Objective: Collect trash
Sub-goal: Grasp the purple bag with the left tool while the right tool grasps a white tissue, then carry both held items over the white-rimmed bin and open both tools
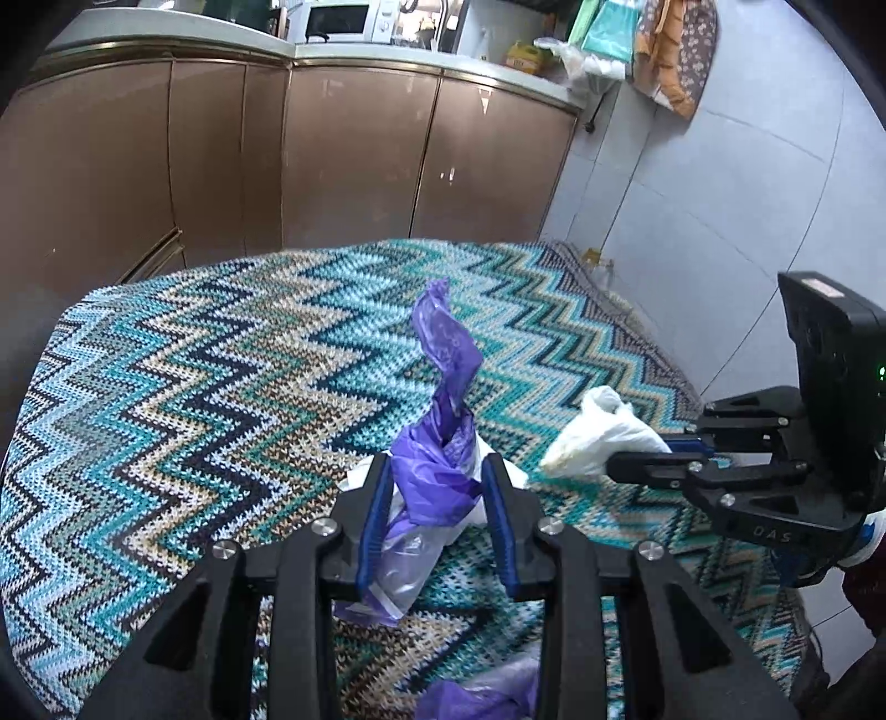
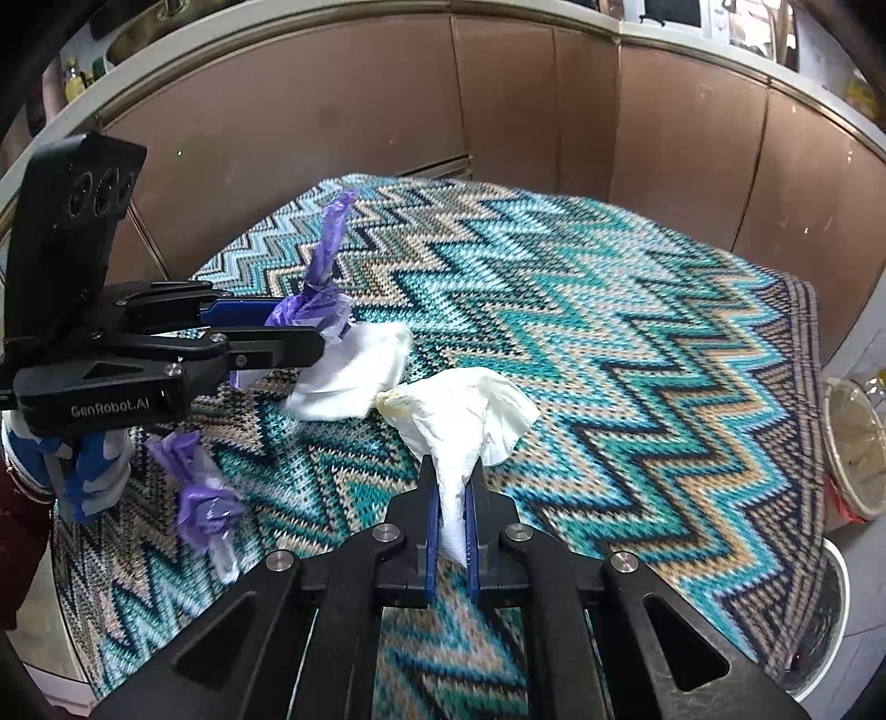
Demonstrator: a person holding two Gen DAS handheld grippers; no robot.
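My left gripper point(image 1: 437, 465) is shut on a crumpled purple plastic bag point(image 1: 446, 354) bundled with a white tissue, held a little above the zigzag-patterned tablecloth point(image 1: 221, 387). In the right wrist view the left gripper point(image 2: 307, 327) comes in from the left with the purple bag point(image 2: 326, 260) sticking up and the white tissue point(image 2: 354, 371) hanging below. My right gripper point(image 2: 451, 471) is shut on a second white tissue point(image 2: 470, 404), stained yellow at one end. The left wrist view has the right gripper point(image 1: 637, 454) at the right edge, pinching that tissue point(image 1: 598, 432). A loose purple scrap point(image 2: 205, 498) lies on the cloth.
Brown cabinet doors point(image 1: 354, 155) stand behind the table under a pale counter with a microwave point(image 1: 343, 22). A tiled wall point(image 1: 692, 194) rises on the right. A round bowl point(image 2: 853, 443) sits beyond the cloth's right edge. A gloved hand point(image 2: 88, 471) holds the left gripper.
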